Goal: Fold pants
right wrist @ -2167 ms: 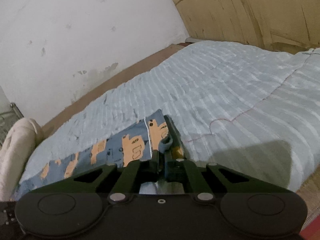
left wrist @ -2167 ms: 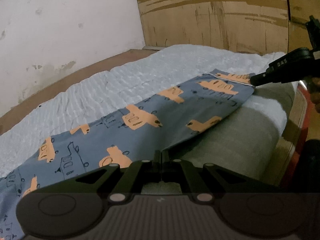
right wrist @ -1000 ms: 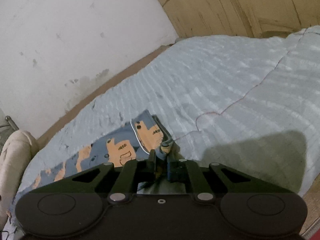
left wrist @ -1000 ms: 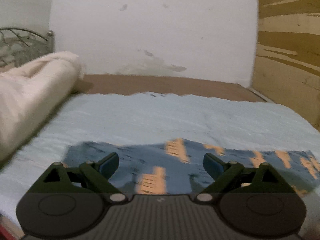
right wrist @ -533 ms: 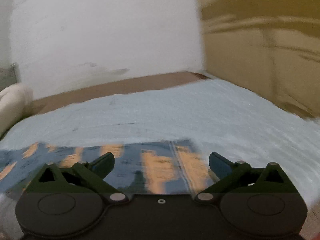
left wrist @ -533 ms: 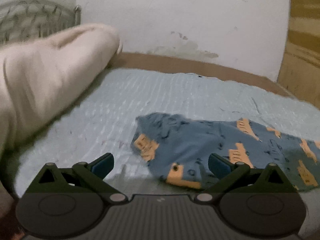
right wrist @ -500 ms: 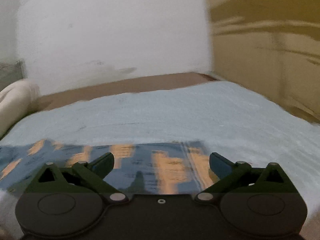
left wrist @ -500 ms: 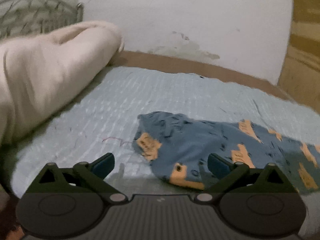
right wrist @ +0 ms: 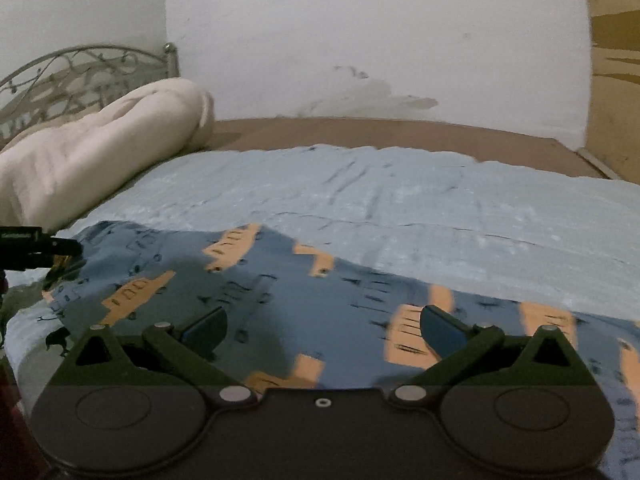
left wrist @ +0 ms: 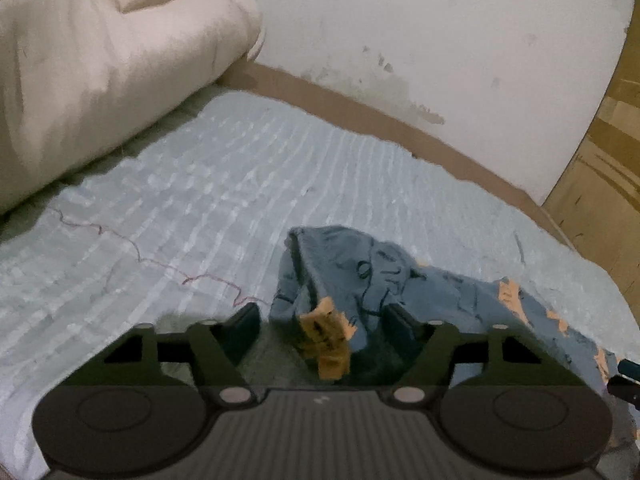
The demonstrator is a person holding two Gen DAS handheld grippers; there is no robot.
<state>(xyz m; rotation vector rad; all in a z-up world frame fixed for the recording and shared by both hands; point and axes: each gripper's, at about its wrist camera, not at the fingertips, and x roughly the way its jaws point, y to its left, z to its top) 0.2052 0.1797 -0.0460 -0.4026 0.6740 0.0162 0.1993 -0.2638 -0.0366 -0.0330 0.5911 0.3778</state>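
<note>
The pants [right wrist: 280, 292], blue with orange prints, lie stretched across the near part of the bed [right wrist: 400, 192], their long axis running left to right, parallel to the bed's near edge. One end is bunched and lifted near a rolled cream blanket [left wrist: 100, 60]. The left gripper [left wrist: 320, 320] has its jaws partly apart around that raised, crumpled end, and I cannot tell whether they pinch it. The right gripper [right wrist: 322, 328] hangs over the flat cloth with its jaws wide, holding nothing.
</note>
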